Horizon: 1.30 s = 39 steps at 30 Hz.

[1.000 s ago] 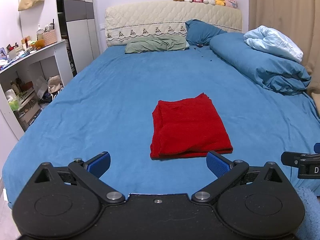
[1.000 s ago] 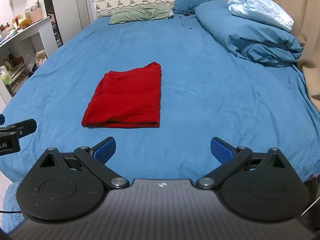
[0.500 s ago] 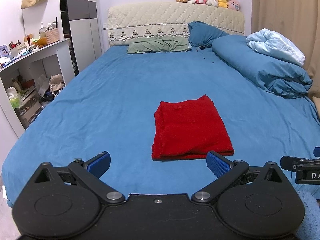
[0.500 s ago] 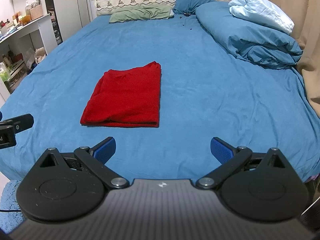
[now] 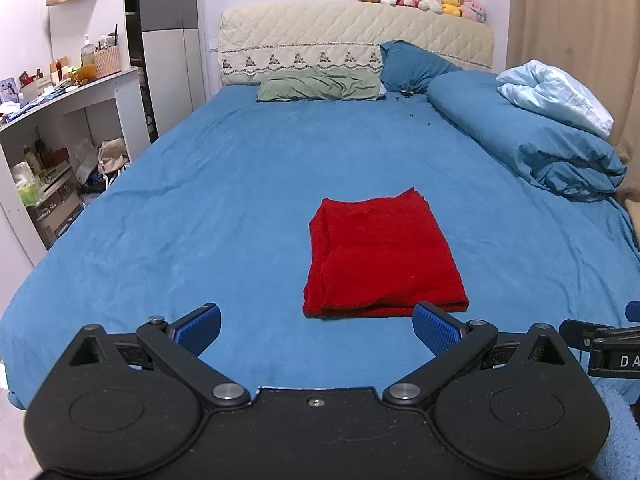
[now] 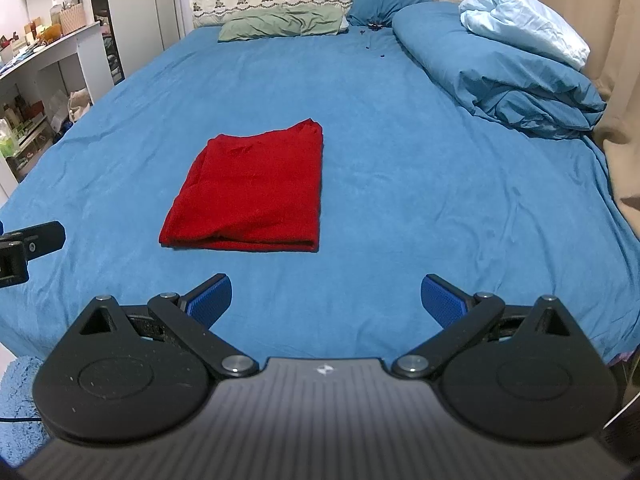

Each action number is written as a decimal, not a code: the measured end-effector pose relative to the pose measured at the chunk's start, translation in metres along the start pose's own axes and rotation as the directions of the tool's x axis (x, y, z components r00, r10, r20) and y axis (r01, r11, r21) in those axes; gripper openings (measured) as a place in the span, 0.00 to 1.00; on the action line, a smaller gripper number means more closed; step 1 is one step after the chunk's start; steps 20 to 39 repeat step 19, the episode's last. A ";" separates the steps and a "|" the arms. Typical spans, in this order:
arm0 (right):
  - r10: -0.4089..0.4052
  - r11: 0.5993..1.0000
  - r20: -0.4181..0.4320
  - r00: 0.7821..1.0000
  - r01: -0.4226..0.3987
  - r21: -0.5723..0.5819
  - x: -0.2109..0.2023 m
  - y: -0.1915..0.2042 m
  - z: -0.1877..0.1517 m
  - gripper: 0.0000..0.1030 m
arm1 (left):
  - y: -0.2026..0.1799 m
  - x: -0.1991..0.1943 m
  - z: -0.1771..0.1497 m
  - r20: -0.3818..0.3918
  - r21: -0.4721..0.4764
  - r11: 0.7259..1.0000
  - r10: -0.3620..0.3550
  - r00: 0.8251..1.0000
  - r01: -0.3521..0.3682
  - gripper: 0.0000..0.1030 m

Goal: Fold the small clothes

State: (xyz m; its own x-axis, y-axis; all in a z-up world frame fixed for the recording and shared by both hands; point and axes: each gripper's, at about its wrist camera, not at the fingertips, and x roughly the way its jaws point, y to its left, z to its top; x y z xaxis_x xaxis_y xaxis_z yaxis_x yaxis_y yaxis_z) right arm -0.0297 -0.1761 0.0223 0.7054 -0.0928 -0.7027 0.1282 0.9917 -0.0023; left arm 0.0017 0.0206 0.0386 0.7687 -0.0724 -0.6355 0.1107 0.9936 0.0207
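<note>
bed: blue sheet, fills most of both views, a few shallow creases, otherwise flat
duvet: blue, rolled along far right side of bed, pale blue bundle on top, well apart from work area
pillows: green one and blue one at headboard, far from garment
shelf unit: white, cluttered, off left side of bed, not involved
red garment: on sheet near foot of bed, centre-right in left wrist view, left of centre in right wrist view; touching sheet only, no gripper on it
garment look: already a compact rectangle, several layers stacked, near edge thick and rounded with layers visible, left edge slightly wavy, far right corner poking up a little, soft knit-like texture, type not clear
left gripper: pads spread wide, nothing between them, hovering short of garment's near edge
right gripper: pads spread wide, nothing held, near foot of bed, to right of garment; also peeks in at right edge of left view
step in hand, judged: fold looks near done or done; remaining is tidy-up or one last half fold
doing it well: if folding again, pinch both near corners through all layers, lift low, carry over evenly to far edge, release together; press raised far corner flat; avoid dragging sheet up with pads
risk, judged: grabbing top layer only would peel stack open
</note>
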 end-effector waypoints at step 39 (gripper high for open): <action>0.000 1.000 -0.001 1.000 0.000 -0.009 0.002 0.002 0.002 1.00 | 0.003 0.002 -0.002 0.029 -0.017 1.000 0.007 1.000 -0.007 1.00</action>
